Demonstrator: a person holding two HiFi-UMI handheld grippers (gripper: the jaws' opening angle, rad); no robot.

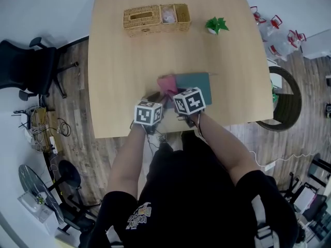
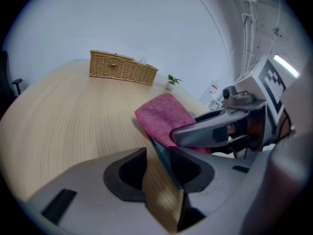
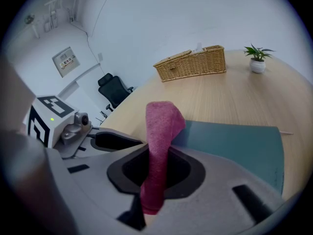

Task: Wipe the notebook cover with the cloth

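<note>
A teal notebook lies flat near the table's front edge, with a pink cloth at its left end. My right gripper is shut on the cloth, which stands up out of the jaws above the notebook. My left gripper is just to the left of it, jaws apart. The notebook's thin left edge runs between them over bare wood. In the head view the two marker cubes sit side by side, left gripper and right gripper.
A wicker basket and a small potted plant stand at the table's far side. An office chair is on the floor to the left. Bottles and a round stand are on the right.
</note>
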